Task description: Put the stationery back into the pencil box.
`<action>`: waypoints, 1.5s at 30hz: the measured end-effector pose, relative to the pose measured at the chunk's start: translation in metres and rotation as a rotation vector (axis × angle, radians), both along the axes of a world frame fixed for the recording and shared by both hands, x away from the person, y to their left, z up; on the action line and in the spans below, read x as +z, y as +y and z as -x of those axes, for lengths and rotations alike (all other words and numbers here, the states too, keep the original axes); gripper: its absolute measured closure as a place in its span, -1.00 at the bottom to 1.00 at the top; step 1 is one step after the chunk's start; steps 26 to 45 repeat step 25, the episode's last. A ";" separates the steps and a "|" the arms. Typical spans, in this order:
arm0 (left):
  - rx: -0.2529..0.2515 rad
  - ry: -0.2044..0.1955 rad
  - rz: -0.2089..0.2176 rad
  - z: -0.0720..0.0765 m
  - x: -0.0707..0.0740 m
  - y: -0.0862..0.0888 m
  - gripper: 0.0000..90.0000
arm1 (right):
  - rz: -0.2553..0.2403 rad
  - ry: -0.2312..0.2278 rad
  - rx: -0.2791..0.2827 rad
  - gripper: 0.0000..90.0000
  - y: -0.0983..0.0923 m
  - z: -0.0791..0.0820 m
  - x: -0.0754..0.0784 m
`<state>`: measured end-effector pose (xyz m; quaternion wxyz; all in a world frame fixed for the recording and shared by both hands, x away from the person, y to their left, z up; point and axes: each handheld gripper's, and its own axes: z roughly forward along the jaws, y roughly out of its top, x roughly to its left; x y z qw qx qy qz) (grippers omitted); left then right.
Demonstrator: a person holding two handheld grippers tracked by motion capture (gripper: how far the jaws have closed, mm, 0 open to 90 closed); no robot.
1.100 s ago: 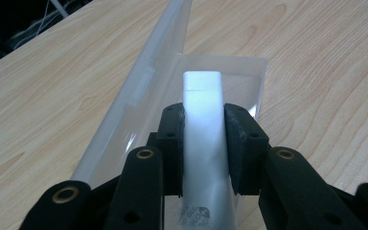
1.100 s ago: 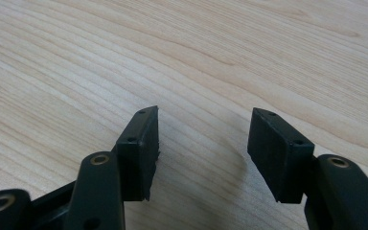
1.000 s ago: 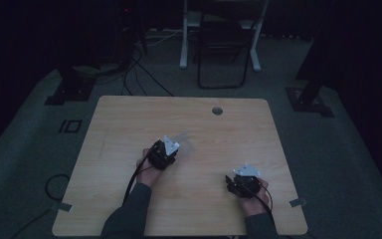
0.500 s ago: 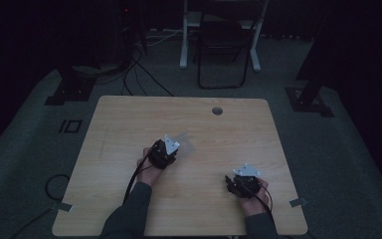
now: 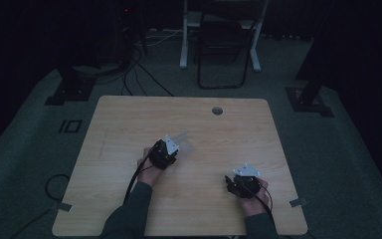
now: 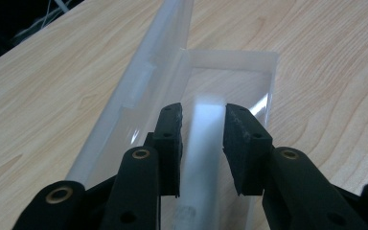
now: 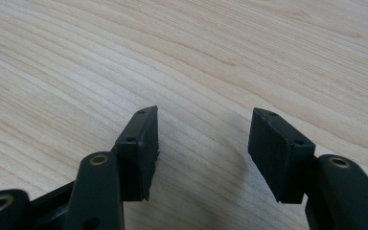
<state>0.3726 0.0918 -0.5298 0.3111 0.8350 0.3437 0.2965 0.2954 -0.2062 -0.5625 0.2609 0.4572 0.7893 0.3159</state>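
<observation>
In the left gripper view a clear plastic case [image 6: 242,79] lies open on the wooden table [image 6: 43,96], its lid [image 6: 165,43] standing up along the left side. My left gripper [image 6: 202,112] is over the case's tray, its jaws shut on a white stick [image 6: 200,148] that runs lengthwise between them. In the high view the left gripper [image 5: 171,149] is near the table's middle, with the faint case [image 5: 185,141] just beyond it. My right gripper [image 7: 203,120] stands open over bare wood with nothing between its jaws, and it rests at the front right [image 5: 231,181].
The table [image 5: 129,124] has a round cable hole [image 5: 217,110] near its far edge. A black chair [image 5: 221,45] and stand bases [image 5: 69,87] sit on the dim floor beyond. Cables trail from both grippers toward the table's front edge.
</observation>
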 end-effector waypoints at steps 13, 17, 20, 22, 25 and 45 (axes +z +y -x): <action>-0.029 0.005 0.041 0.014 0.009 0.000 0.36 | -0.002 0.000 0.001 -0.04 0.000 0.000 0.000; -0.050 0.025 0.062 0.020 0.011 -0.001 0.33 | -0.003 0.000 0.001 -0.04 0.000 0.000 0.000; -0.071 0.035 0.082 0.026 0.012 -0.001 0.30 | -0.007 0.000 0.001 -0.05 -0.001 0.000 0.000; -0.082 0.042 0.094 0.031 0.011 -0.002 0.29 | -0.008 0.003 0.000 -0.06 -0.001 0.000 0.000; -0.098 0.062 0.127 0.040 0.009 -0.001 0.26 | -0.013 0.004 0.003 -0.07 -0.001 -0.001 0.000; -0.098 0.062 0.127 0.040 0.009 -0.001 0.26 | -0.013 0.004 0.003 -0.07 -0.001 -0.001 0.000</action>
